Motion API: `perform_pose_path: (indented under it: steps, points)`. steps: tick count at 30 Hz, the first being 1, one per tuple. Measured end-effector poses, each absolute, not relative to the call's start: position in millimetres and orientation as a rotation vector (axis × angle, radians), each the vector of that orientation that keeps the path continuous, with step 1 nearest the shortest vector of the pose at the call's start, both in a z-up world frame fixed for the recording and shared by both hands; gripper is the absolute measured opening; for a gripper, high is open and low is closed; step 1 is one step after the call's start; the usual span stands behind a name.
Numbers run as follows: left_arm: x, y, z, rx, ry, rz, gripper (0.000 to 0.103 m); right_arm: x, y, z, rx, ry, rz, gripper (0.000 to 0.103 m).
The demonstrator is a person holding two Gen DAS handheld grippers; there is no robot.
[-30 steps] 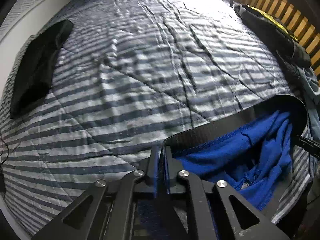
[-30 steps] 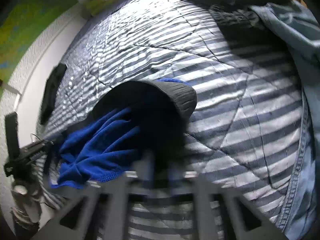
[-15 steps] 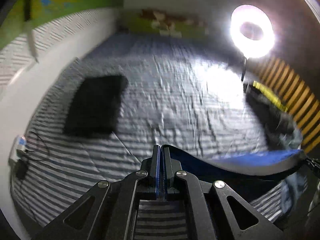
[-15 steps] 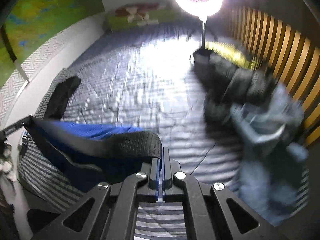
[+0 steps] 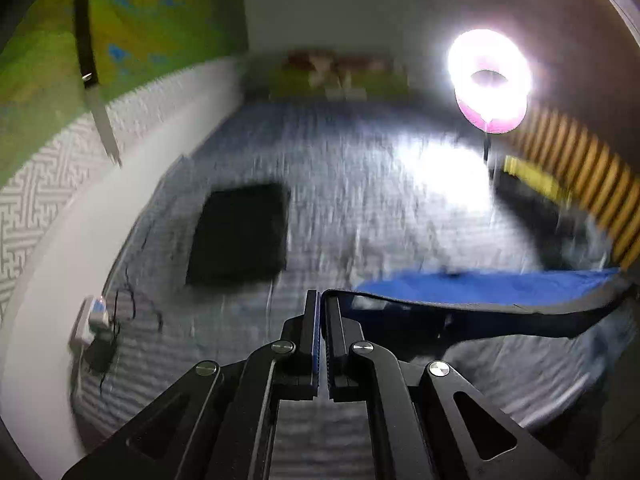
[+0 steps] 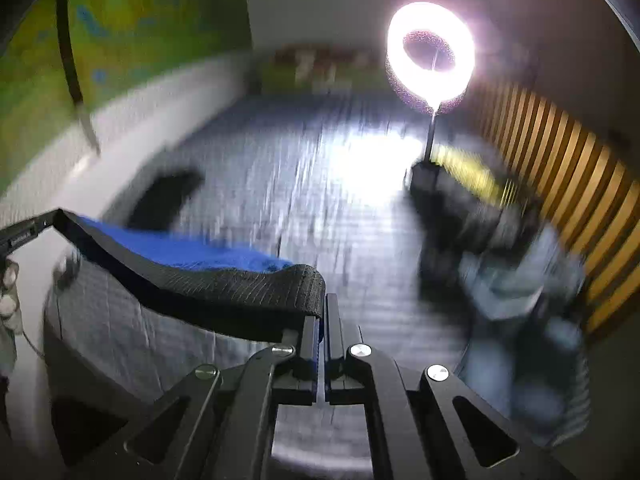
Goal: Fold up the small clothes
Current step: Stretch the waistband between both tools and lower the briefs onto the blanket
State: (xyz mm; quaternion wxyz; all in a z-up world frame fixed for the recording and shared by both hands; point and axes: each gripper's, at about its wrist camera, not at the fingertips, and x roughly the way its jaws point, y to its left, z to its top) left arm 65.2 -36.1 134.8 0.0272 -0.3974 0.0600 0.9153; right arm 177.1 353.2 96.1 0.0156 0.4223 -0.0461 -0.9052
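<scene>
Ring light (lit), striped bedspread

I am in a bedroom of a home, set up for filming. A bed with a striped quilt fills the room before me, a lit ring light stands at its far side, clothes lie heaped along wooden slats, and a green painted wall rises above patterned white panelling.
</scene>
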Motion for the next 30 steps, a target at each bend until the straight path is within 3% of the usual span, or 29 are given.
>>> perform_pose_path:
  steps: [4, 7, 12, 15, 21, 30]
  points:
    - [82.2, -31.8, 52.1, -1.423, 0.293, 2.720, 0.002, 190.1, 330.1, -11.8, 1.639, -0.016, -2.586, 0.002]
    - [95.3, -21.9, 15.0, -1.481, 0.322, 2.674, 0.002, 206.0, 317.3, -52.1, 1.743, 0.025, -2.454, 0.006]
    - [103.9, -16.0, -0.7, -1.474, 0.312, 2.683, 0.002, 227.1, 300.0, -30.3, 1.616, 0.174, -2.467, 0.029]
    - [99.2, -19.0, 4.6, -1.453, 0.252, 2.699, 0.002, 224.0, 284.8, -3.4, 1.480, 0.156, -2.467, 0.038]
    - [91.2, -23.3, 27.4, -1.409, 0.182, 2.723, 0.002, 186.3, 212.3, -11.8, 1.343, 0.222, -2.386, 0.038]
    - [92.7, -16.9, 42.5, -1.375, 0.241, 2.735, 0.002, 138.9, 126.7, -28.6, 1.274, 0.296, -2.314, 0.038]
